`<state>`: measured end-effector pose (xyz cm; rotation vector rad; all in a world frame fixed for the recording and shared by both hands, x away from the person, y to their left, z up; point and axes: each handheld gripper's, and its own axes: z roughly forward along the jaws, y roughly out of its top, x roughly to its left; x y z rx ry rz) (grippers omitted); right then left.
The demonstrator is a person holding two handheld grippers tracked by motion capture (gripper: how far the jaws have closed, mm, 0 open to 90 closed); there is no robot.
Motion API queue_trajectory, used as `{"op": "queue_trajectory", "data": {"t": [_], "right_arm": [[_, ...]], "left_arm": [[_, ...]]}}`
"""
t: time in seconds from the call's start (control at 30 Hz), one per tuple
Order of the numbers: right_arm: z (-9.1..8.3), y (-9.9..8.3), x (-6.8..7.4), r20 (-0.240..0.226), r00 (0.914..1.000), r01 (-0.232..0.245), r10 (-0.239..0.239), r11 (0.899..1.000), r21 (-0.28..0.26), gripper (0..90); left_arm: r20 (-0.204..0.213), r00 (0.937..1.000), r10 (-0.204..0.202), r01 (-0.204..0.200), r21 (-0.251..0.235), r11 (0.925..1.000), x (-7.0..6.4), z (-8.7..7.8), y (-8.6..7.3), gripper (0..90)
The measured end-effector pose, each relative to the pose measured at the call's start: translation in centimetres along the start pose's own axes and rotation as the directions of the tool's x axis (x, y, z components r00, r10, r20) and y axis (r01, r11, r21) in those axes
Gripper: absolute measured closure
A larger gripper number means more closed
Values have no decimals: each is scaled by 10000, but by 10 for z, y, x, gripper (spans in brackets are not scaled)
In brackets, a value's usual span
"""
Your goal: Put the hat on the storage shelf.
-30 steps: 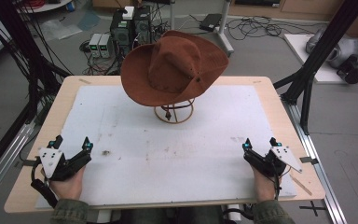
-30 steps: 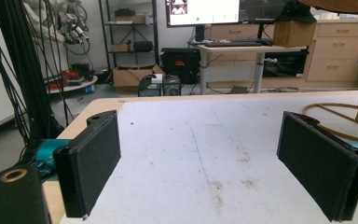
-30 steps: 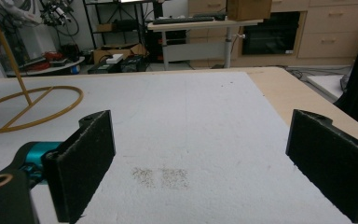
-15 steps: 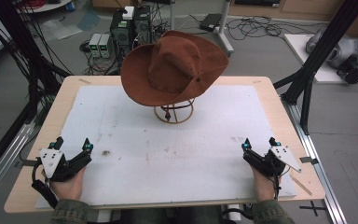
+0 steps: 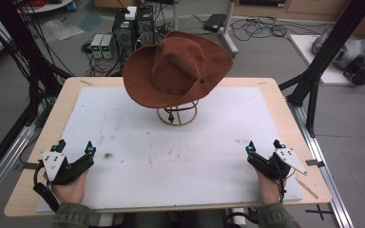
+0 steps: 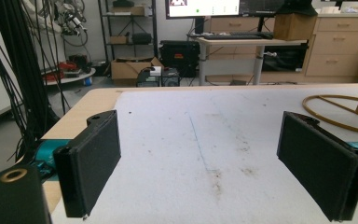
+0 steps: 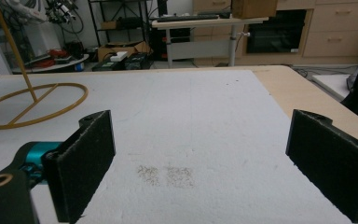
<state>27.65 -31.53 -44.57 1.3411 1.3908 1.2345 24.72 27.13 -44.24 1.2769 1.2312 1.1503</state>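
Brown suede was what the hat [image 5: 178, 69] appeared to be made of, a wide-brimmed cowboy hat perched, tilted, on a gold wire stand [image 5: 177, 115] at the far middle of the white-covered surface [image 5: 180, 156]. Both grippers were seen resting at the near edge, well apart from the hat and from each other.

The left gripper [image 5: 75, 148] was held with its jaws spread wide and nothing between them; from it, the hat lay ahead and off to the right. In the left gripper view, the left gripper [image 6: 214, 163] was seen pointing across bare surface, with the ring base of the stand [image 6: 340, 112] at the right edge.

The right gripper [image 5: 262, 145] was likewise held spread and empty; from it, the hat lay ahead and to the left. In the right gripper view, the right gripper [image 7: 200, 163] faced open surface, the stand's ring [image 7: 32, 105] and slanted upright being caught at the upper left.

The hat's brim was seen to run longest roughly side to side, its lower end dipping toward the left gripper's side and its higher end lifted toward the right gripper's side. Neither gripper could be judged clearly nearer; the hat sat about midway between them. A reach forward and inward would be called for from either, and a lift from both brim ends seemed the likelier approach.
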Motion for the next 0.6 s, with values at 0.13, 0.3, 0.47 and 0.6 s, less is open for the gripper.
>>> {"op": "queue_trajectory", "data": {"t": [0.13,0.3,0.47,0.6], "right_arm": [[1,0,0,-136,9999,-54,54,10000,9,72],[0,0,1,-174,9998,-35,36,10000,68,72],[1,0,1,-192,9998,-5,6,10000,47,72],[1,0,1,-195,9998,-20,21,10000,77,72]], "left_arm": [[124,9998,-155,153,156,9998,0,2,-1,138],[143,9999,-78,76,167,9998,0,2,-1,138],[154,9999,-75,72,190,9998,0,2,-2,139],[174,9998,-94,90,216,9997,0,2,-2,139]]}}
